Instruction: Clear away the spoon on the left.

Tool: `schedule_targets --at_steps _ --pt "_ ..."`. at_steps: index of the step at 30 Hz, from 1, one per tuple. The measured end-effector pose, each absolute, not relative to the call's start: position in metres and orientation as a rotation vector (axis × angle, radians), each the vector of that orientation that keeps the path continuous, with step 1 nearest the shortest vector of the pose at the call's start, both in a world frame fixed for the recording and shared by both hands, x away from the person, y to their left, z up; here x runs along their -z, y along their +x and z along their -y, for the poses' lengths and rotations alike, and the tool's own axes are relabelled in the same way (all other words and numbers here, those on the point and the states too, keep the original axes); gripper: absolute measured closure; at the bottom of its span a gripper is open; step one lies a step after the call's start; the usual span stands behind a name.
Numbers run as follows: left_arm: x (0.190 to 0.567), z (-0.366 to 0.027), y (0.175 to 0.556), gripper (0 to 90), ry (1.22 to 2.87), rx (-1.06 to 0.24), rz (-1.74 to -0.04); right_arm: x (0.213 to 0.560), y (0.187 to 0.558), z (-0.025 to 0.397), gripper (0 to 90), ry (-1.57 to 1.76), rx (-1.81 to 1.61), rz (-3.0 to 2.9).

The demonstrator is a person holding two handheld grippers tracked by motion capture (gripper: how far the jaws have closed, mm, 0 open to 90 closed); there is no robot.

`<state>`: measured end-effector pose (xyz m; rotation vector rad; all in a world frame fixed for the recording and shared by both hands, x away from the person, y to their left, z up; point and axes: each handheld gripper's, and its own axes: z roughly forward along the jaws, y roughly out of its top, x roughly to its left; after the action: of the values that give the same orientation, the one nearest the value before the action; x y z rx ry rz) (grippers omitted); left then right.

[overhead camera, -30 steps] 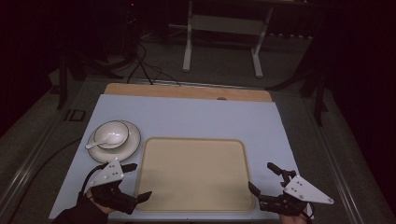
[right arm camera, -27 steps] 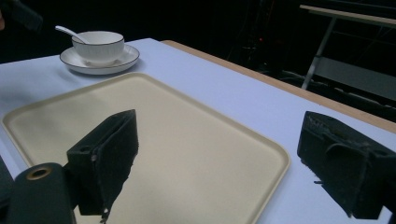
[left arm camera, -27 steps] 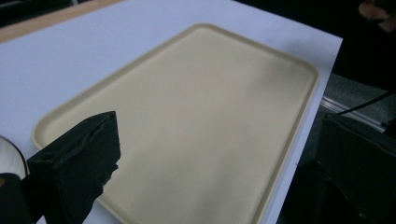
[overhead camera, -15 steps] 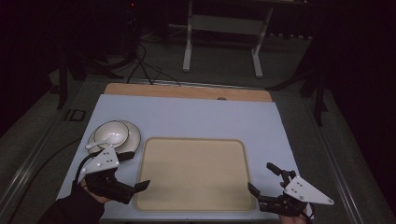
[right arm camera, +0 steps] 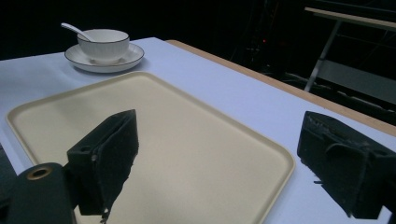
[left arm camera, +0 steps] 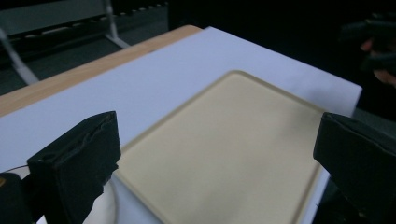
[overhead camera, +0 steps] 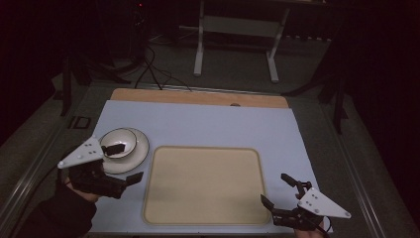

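A white bowl (overhead camera: 125, 137) stands on a white saucer (overhead camera: 141, 148) at the table's left. In the right gripper view the bowl (right arm camera: 103, 43) holds a white spoon (right arm camera: 74, 31) on its saucer (right arm camera: 131, 56). A beige tray (overhead camera: 205, 183) lies in the middle. My left gripper (overhead camera: 124, 162) is open at the saucer's near side, one jaw in front of the bowl, the other by the tray's left edge. Between its wide jaws I see the tray (left arm camera: 224, 149). My right gripper (overhead camera: 278, 191) is open at the tray's near right corner, and the tray (right arm camera: 163, 130) shows between its jaws.
The table has a pale blue-white cover (overhead camera: 198, 124) and a wooden strip (overhead camera: 198, 96) along its far edge. Beyond it are a metal stand (overhead camera: 235, 44) and cables (overhead camera: 148, 69) on a dark floor. The other hand (left arm camera: 378, 46) shows dimly in the left gripper view.
My left gripper has moved away from the person and a little left, up to the saucer, and now one jaw overlaps the bowl. The right gripper has hardly moved.
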<state>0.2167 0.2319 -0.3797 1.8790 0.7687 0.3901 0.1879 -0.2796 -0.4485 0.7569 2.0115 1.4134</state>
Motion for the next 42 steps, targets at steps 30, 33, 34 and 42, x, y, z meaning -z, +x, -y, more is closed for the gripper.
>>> schedule_targets --at_steps 30,33,34,42 --pt "0.418 -0.342 0.254 8.7 1.668 -0.364 -1.258 0.449 0.188 0.278 12.8 0.746 -1.412 -2.026" --pt "0.426 -0.353 0.258 8.7 1.613 -0.321 -1.338 0.449 0.188 0.278 12.8 0.746 -1.413 -2.027" --pt "0.429 -0.356 0.259 8.7 1.596 -0.306 -1.362 0.449 0.188 0.278 12.8 0.746 -1.412 -2.027" --pt "0.453 -0.373 0.266 15.0 1.51 -0.201 -1.496 0.45 0.188 0.277 12.9 0.742 -1.409 -2.032"
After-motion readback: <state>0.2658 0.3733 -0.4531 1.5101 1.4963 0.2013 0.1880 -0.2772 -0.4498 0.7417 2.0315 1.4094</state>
